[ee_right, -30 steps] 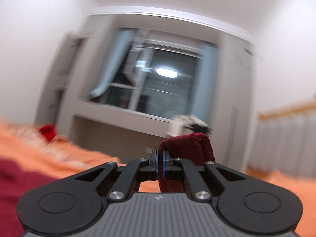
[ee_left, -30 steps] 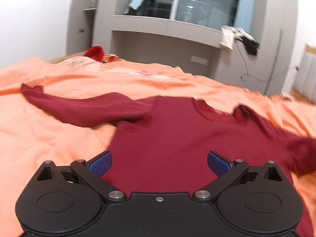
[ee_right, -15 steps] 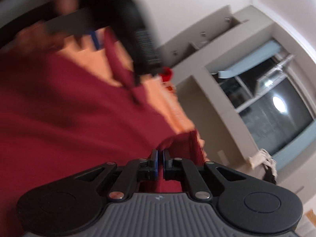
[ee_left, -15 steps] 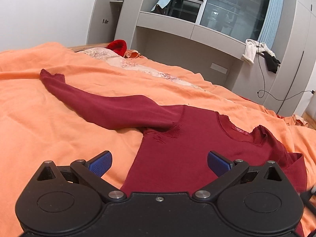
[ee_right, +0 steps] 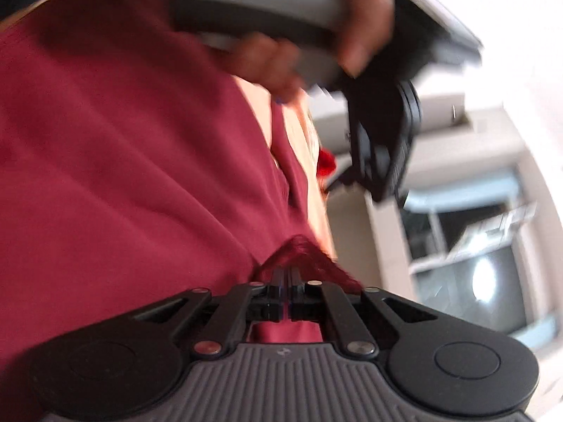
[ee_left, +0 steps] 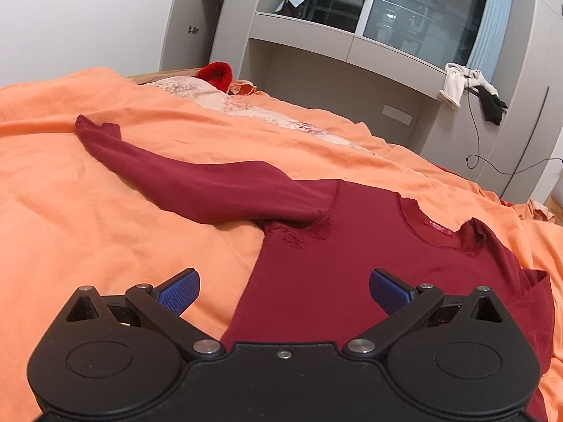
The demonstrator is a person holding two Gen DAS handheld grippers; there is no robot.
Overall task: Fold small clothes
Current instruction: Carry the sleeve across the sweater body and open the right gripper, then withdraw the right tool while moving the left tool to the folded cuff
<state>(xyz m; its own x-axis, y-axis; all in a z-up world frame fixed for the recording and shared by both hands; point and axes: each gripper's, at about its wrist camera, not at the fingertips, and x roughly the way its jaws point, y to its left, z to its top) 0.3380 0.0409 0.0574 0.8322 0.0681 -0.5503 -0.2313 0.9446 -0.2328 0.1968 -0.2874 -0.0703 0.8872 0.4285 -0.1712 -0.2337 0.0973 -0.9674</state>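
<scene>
Lying flat on the orange bedspread [ee_left: 88, 218], the dark red top [ee_left: 334, 281] stretches one sleeve toward ten o'clock. The left gripper [ee_left: 283, 290] hovers over its body, jaws spread wide with nothing between them. The right gripper [ee_right: 286, 283] has its jaws pressed together, pinching a bunched edge of the top; the person's hand [ee_right: 316, 45] shows blurred at twelve o'clock

Right gripper [ee_right: 286, 277]: black two-finger tool, jaws closed on a fold of cloth.
Held cloth: dark red knit garment [ee_right: 123, 161], filling the left of the view.
Above: blurred hand [ee_right: 281, 59] gripping the other grey-and-black tool [ee_right: 383, 140].
Background: grey window frame [ee_right: 468, 246], lit pane.
</scene>
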